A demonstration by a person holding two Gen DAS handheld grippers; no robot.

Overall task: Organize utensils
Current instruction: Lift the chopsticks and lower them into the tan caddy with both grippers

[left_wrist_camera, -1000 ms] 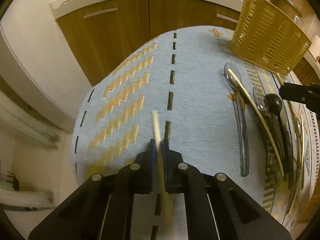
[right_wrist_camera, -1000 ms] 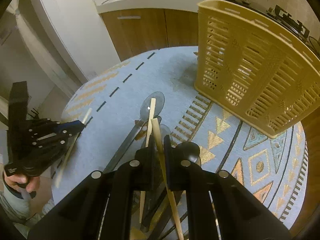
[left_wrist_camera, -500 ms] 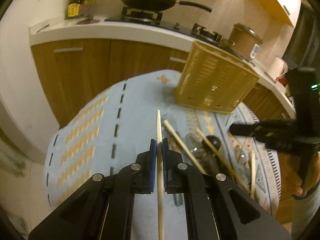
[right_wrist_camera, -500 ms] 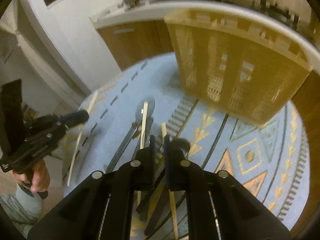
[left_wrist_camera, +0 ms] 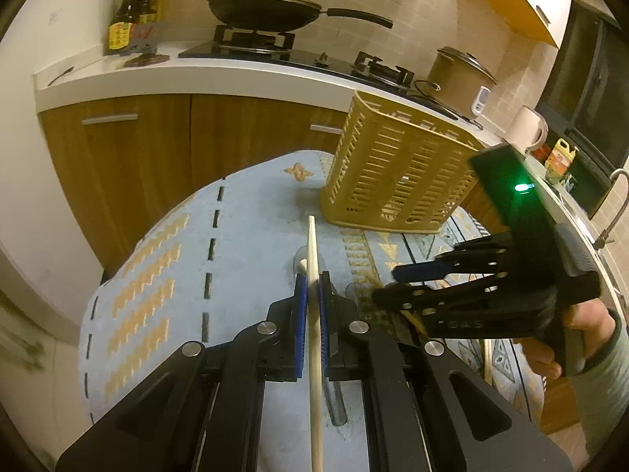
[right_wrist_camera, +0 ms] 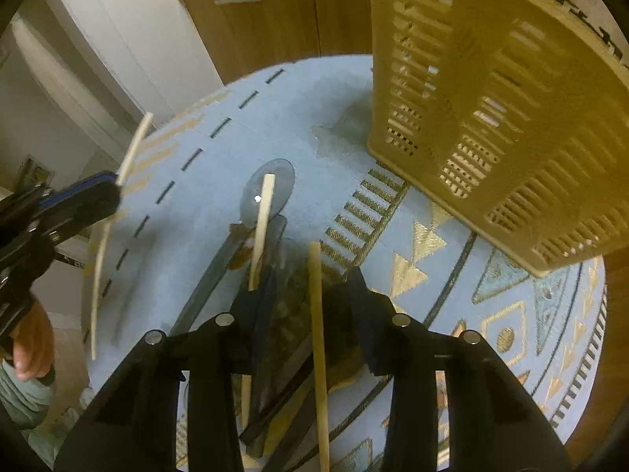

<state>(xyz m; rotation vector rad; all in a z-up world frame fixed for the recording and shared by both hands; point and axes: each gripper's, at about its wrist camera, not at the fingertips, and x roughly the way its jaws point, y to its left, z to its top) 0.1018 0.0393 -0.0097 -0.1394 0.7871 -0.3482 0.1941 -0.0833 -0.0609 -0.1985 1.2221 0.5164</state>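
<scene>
My left gripper is shut on a pale wooden chopstick and holds it above the table, pointing toward the yellow slotted basket. In the right wrist view the same gripper and chopstick show at the left. My right gripper is open, low over a pile of utensils: a clear plastic spoon, a pale chopstick lying on it, and another chopstick lying between the fingers, not gripped. The basket stands close at the upper right.
The round table has a light blue patterned cloth. Behind it are wooden cabinets, a counter with a wok, bottles and a brown cooker. The right gripper's body crosses the left wrist view at the right.
My right gripper has opened and let go of its chopstick, which now lies between the fingers. My left gripper has lifted its chopstick and turned toward the basket.
</scene>
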